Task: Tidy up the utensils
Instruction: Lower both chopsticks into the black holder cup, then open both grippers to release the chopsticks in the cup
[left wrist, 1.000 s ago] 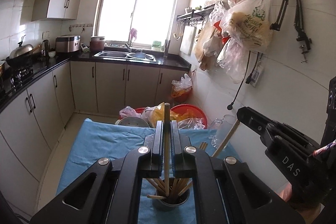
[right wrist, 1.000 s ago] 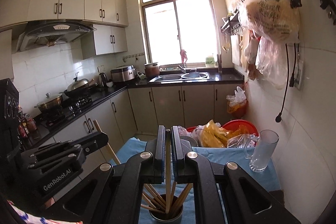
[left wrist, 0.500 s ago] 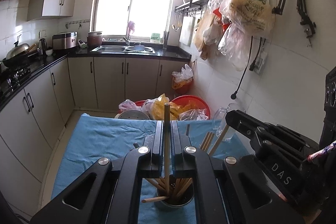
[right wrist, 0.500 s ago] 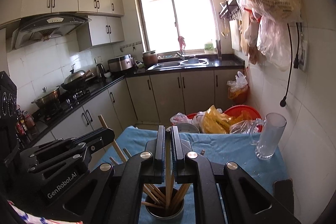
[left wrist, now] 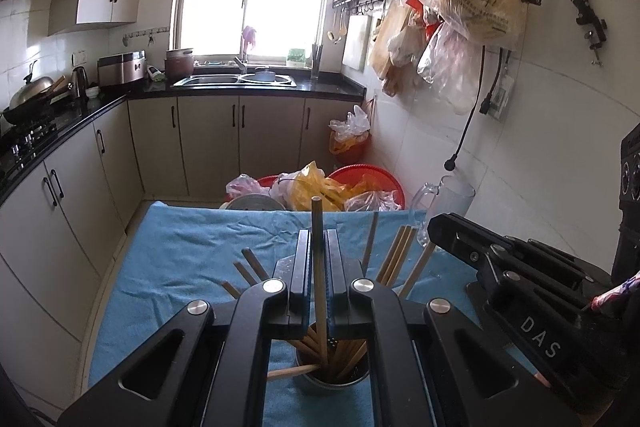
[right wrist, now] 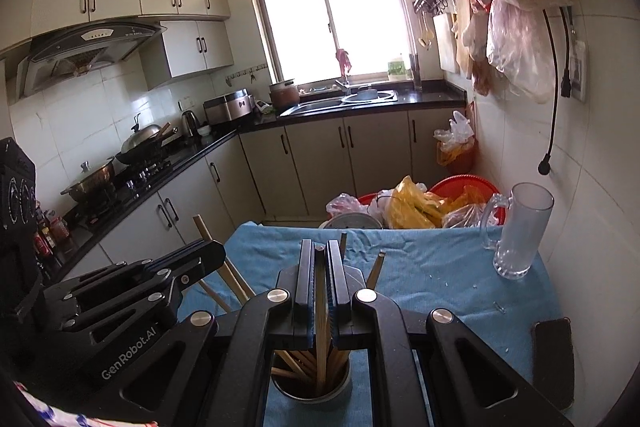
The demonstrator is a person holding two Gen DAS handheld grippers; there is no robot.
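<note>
1. left gripper [left wrist: 318,267] is clamped on one chopstick [left wrist: 317,227], its lower end in the metal holder [left wrist: 332,381] right below the jaws.
2. right gripper [right wrist: 319,279] pinches another stick [right wrist: 320,307] over the same holder (both crowd one small cup).
3. risk: the grippers could knock together, tip the holder, or flick out the leaning sticks.

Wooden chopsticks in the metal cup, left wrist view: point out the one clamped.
The upright wooden chopstick between the left hand-held gripper fingers; the others lean loose in the round metal cup.
</note>
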